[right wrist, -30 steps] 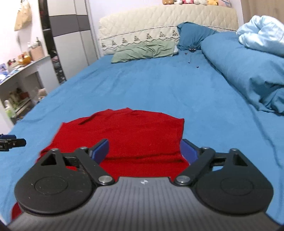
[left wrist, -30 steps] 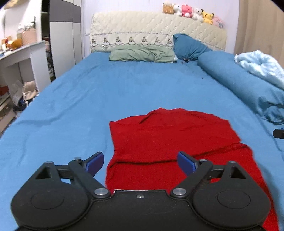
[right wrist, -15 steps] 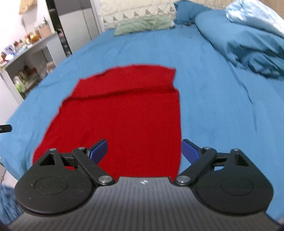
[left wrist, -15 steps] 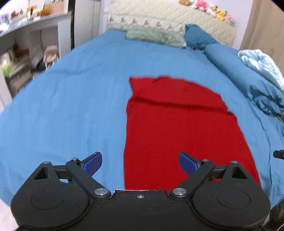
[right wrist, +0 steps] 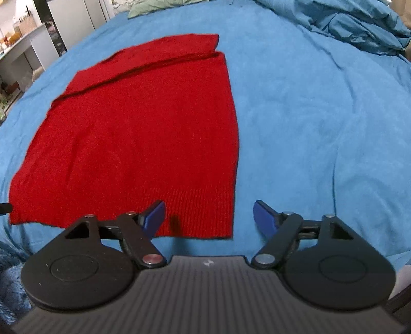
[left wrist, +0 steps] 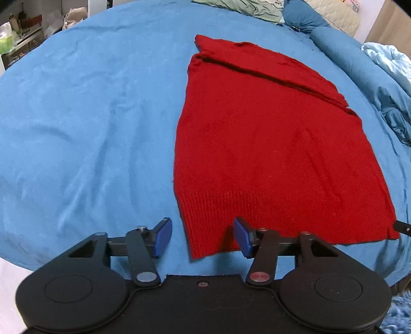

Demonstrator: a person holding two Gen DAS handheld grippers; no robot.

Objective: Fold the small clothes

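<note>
1. On blue bedsheet [left wrist: 90, 115]: red knit sweater [left wrist: 269, 133] lying flat, ribbed hem nearest both cameras, top portion folded over with a crease line across far end.
2. Left gripper [left wrist: 203, 237]: jaws spread apart, holding nothing. Straddles near-left hem corner of sweater; left blue pad [left wrist: 163, 236] over bare sheet, right blue pad over red ribbing. Contact with fabric: cannot tell.
3. Right gripper [right wrist: 208, 218]: jaws spread wide, holding nothing. Straddles near-right hem corner; left blue pad [right wrist: 154, 218] over ribbed hem, right blue pad over sheet just beside sweater edge. Small dark shadow on hem next to left pad.
4. Seen from left wrist view: black tip of the other tool poking in at right edge, just beside far hem corner.
5. Far end of bed: green pillow [left wrist: 244, 7], dark blue pillow [left wrist: 300, 12], rumpled blue duvet [right wrist: 346, 23] along right side, light blue blanket [left wrist: 388, 59] on top.
6. Off left side of bed: white shelving [right wrist: 23, 43] with clutter, blurred.
</note>
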